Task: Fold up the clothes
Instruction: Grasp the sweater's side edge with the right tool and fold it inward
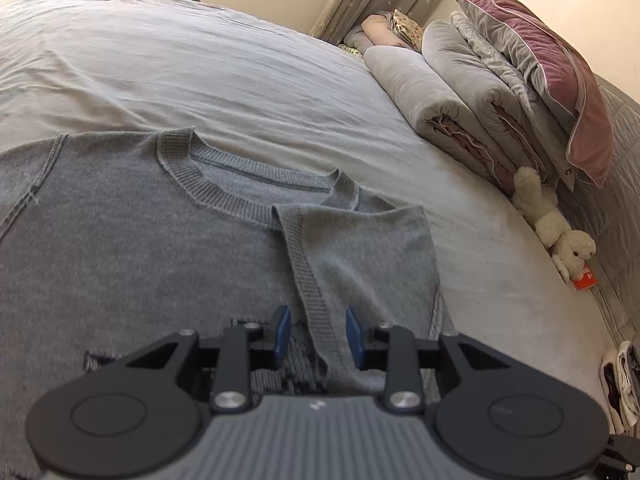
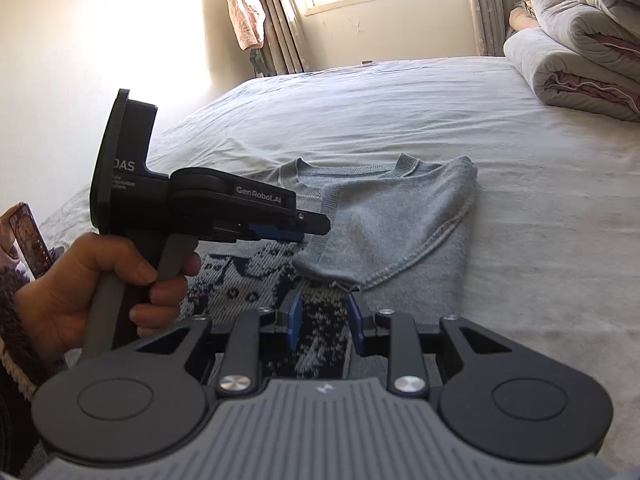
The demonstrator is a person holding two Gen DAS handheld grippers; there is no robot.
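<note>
R gripper point(image 2: 324, 322) jaws sitting parted, empty, over sweater point(image 2: 384, 224) hem | L gripper point(image 1: 318, 334) jaws parted, folded sleeve point(image 1: 360, 264) lying loose btwn, not pinched | sweater lying flat near bed point(image 1: 200, 60) front edge | folded quilts point(image 1: 460, 100) stacking along far right edge

The grey sweater point(image 1: 168, 248) runs off the left wrist picture's left and bottom edges, and the left gripper's body point(image 1: 318, 432) hides its lower part. On the sweater, the dark knitted pattern point(image 2: 248, 280) is partly covered by the folded-over sleeve point(image 2: 384, 224) and the right gripper point(image 2: 325, 320). Right of the sweater, the red tag point(image 1: 585, 278) beside the plush toy point(image 1: 560, 236) is too small to read.
</note>
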